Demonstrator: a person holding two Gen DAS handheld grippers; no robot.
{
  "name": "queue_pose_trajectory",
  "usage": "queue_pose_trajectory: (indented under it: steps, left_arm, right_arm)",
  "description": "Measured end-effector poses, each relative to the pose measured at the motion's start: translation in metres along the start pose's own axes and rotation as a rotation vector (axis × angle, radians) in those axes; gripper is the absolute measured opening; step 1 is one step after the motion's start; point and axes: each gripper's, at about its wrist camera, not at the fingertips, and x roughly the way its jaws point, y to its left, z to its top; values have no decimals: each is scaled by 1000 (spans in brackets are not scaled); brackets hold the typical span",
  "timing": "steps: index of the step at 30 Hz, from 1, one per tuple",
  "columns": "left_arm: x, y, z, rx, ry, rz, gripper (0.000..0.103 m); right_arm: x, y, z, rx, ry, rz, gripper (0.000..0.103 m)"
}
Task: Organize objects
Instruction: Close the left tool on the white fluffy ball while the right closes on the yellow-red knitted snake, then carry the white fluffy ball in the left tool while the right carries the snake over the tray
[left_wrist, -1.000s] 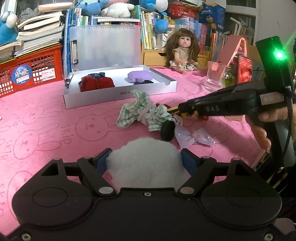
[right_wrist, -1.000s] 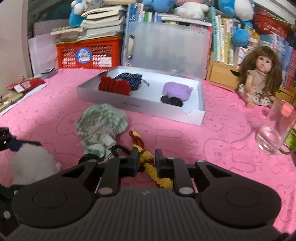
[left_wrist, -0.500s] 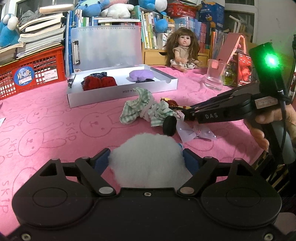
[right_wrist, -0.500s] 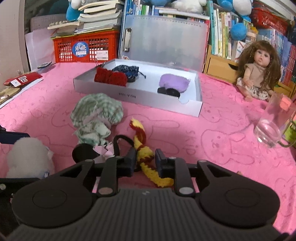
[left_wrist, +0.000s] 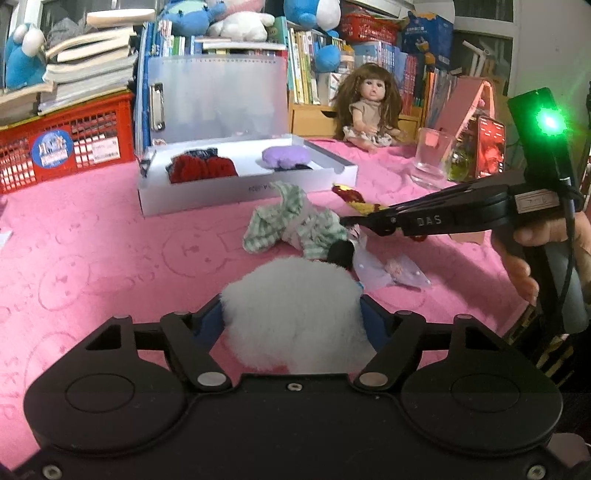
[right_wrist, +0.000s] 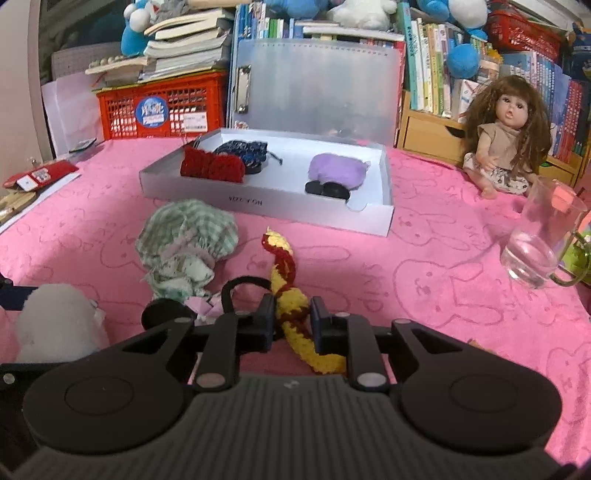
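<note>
Yarn of the yellow-and-red crocheted strip (right_wrist: 286, 291), lying limp on the pink cloth (right_wrist: 424, 258) before the white box (right_wrist: 266, 201), looks light and floppy, so the right gripper (right_wrist: 291, 323) pinches its middle, while the left gripper (left_wrist: 291, 321) clamps a squashy white pompom (left_wrist: 291, 314).

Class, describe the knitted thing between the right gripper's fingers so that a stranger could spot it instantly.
Start at the white tray on the pink cloth. Just before its front wall, right of the green checked bundle, lies a crocheted strip running back into the right gripper. Only it is striped yellow and red.
</note>
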Motion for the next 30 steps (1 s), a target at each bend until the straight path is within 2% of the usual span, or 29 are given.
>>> queue_pose_trajectory:
  steps: [12,18,23,26,30]
  left_arm:
    - [9,28,54,-62,-75,62,73]
    - [29,43,91,-90,-130,80,73]
    - [57,54,115,-138,-143,86,73]
    - [77,61,124,-167,-132,81,73]
    - [111,68,133,-184,-105,92,73]
  right_arm:
    - [-8,-14,32,28,-71,-12,25]
    - [-3,-24,57,64,-93,-3,25]
    - [8,-31,80,103,-111,4,25]
    - [19,-36,94,143,-101,40,25]
    - [44,-46,109,224,-50,163,25]
